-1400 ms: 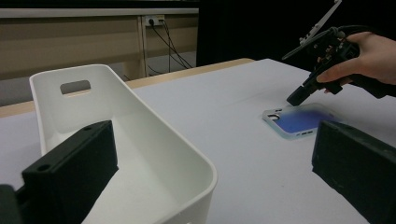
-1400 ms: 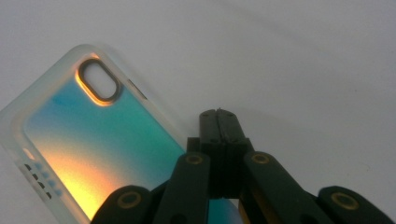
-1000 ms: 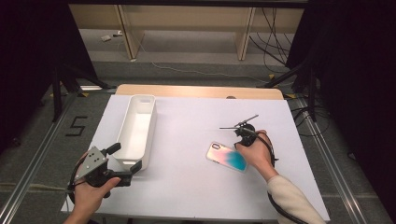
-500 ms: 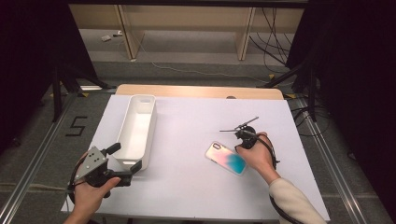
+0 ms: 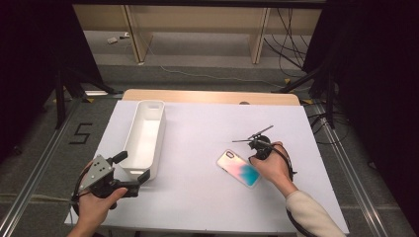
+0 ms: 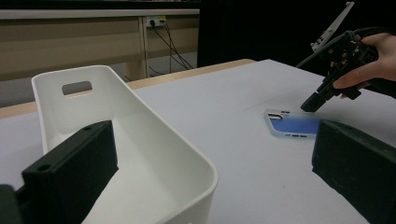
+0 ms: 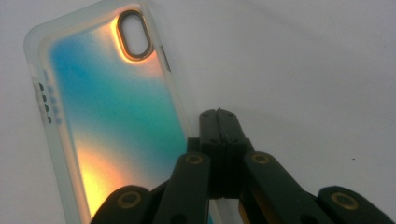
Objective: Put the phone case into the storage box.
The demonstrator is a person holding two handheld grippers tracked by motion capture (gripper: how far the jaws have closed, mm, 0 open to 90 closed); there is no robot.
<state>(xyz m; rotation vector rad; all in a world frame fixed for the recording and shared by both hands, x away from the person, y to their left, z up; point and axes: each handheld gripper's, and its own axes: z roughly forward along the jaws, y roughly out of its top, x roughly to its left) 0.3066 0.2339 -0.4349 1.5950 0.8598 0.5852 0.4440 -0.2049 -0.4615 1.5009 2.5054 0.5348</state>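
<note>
High view shows the phone case lying flat on the white counter, well apart from the white bin; I judge nothing is done yet. The right gripper is closed on nothing, its tip at the case's edge. The left gripper waits open beside the bin. Nothing lies between case and bin.

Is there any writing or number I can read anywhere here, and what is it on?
"5": a black mark, reading as this figure, on the grey floor left of the table, in the high view.
The phone case, the white bin and both grippers show no writing that I can read.
</note>
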